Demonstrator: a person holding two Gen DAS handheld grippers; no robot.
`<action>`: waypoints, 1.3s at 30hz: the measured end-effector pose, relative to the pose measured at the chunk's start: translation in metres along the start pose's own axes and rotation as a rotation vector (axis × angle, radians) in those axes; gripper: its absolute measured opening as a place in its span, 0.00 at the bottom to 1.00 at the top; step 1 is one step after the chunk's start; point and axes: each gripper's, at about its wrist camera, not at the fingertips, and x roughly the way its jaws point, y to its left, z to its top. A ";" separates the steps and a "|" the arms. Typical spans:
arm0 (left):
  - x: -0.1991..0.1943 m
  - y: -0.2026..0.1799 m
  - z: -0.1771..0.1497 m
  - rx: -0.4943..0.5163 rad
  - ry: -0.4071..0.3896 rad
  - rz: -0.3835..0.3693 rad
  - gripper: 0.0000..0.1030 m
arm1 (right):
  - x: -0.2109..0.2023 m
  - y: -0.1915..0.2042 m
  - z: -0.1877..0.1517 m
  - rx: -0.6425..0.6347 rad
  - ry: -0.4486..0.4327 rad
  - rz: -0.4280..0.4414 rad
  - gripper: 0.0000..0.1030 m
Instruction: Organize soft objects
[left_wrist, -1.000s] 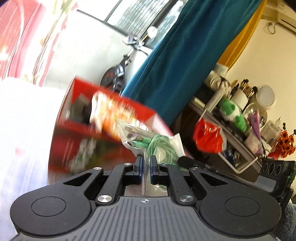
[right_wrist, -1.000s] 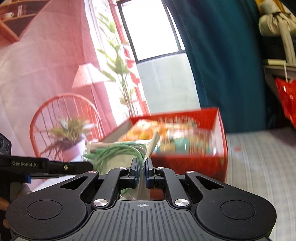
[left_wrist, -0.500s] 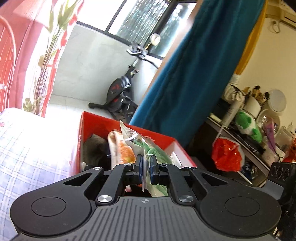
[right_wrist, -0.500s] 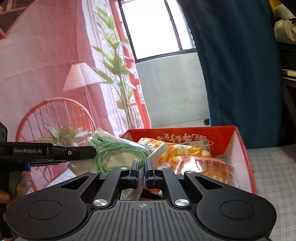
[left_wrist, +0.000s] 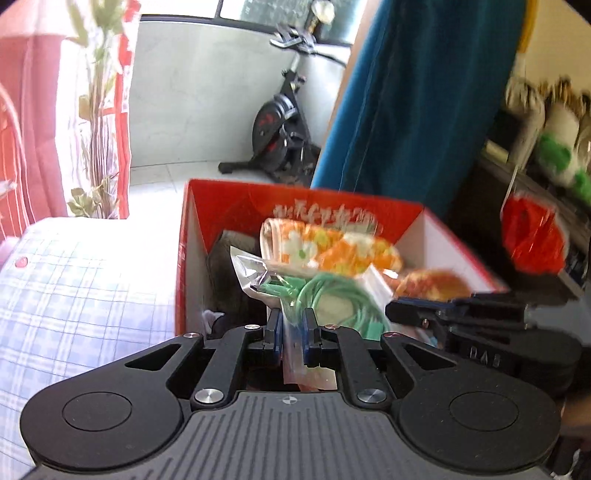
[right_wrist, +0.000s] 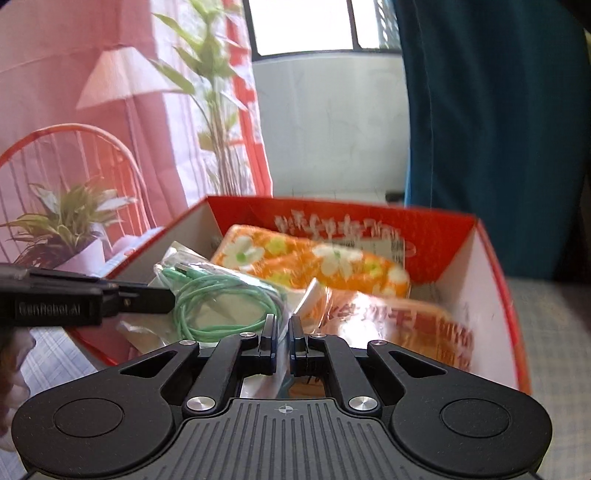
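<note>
**Both grippers hold bagged cable over red box**

The left gripper (left_wrist: 292, 334) is opening, its fingers still flanking the clear bag of green cable (right_wrist: 221, 306); the right gripper (right_wrist: 282, 341) pinches the same bag. It hangs over the red box (right_wrist: 480, 280), above the orange floral cloth (right_wrist: 314, 264).

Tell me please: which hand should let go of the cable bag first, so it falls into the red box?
Probably left. Its jaws are already opening on the cable bag above the red box; the right gripper is shut on it.
</note>
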 end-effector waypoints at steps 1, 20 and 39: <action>0.003 -0.001 0.000 0.007 0.012 0.006 0.11 | 0.002 -0.001 -0.001 0.013 0.010 0.004 0.05; -0.038 -0.017 0.005 0.066 -0.083 0.146 1.00 | -0.057 -0.018 0.003 -0.061 -0.070 -0.118 0.83; -0.095 -0.051 -0.001 0.071 -0.162 0.254 1.00 | -0.130 -0.011 -0.001 -0.013 -0.174 -0.142 1.00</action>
